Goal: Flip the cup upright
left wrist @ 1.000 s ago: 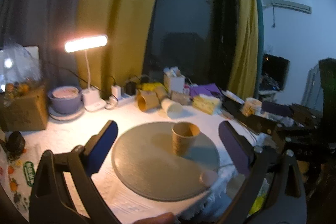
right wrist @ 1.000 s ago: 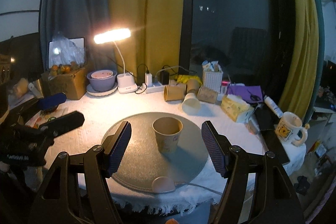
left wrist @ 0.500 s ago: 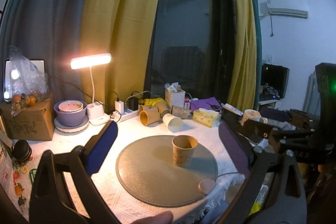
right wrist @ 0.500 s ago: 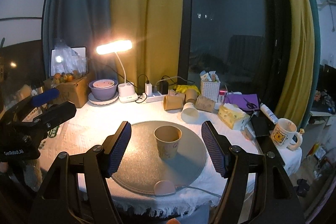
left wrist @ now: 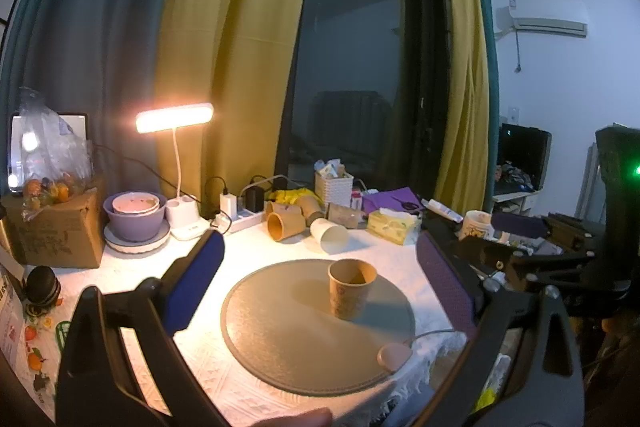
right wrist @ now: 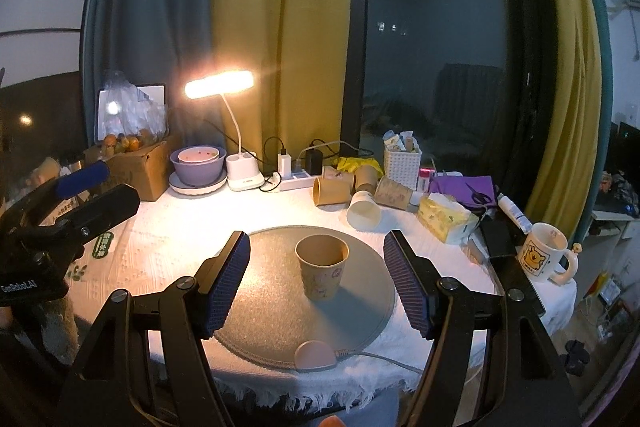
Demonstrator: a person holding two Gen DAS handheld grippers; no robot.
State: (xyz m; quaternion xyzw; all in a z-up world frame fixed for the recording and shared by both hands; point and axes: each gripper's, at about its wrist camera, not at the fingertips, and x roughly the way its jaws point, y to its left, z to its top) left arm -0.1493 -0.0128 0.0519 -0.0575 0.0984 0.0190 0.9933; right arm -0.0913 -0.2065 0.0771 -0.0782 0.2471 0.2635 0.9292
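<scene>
A brown paper cup (left wrist: 351, 289) stands upright, mouth up, on a round grey mat (left wrist: 280, 327) on the white table; it also shows in the right wrist view (right wrist: 322, 267) on the mat (right wrist: 260, 315). My left gripper (left wrist: 320, 283) is open and empty, held back from the table with the cup seen between its fingers. My right gripper (right wrist: 318, 279) is open and empty, back from the cup and not touching it. The left gripper shows at the left edge of the right wrist view (right wrist: 86, 195).
Several paper cups (right wrist: 352, 193) lie on their sides behind the mat. A lit desk lamp (right wrist: 236, 131), purple bowl (right wrist: 198, 167), cardboard box (right wrist: 136, 167), tissue pack (right wrist: 446, 217) and yellow mug (right wrist: 542, 257) ring the table. A pink puck with a cable (right wrist: 314, 355) sits at the mat's front edge.
Both grippers have drawn back and up from the table, so the cup looks smaller and lower. The cup has stayed upright on the mat.
</scene>
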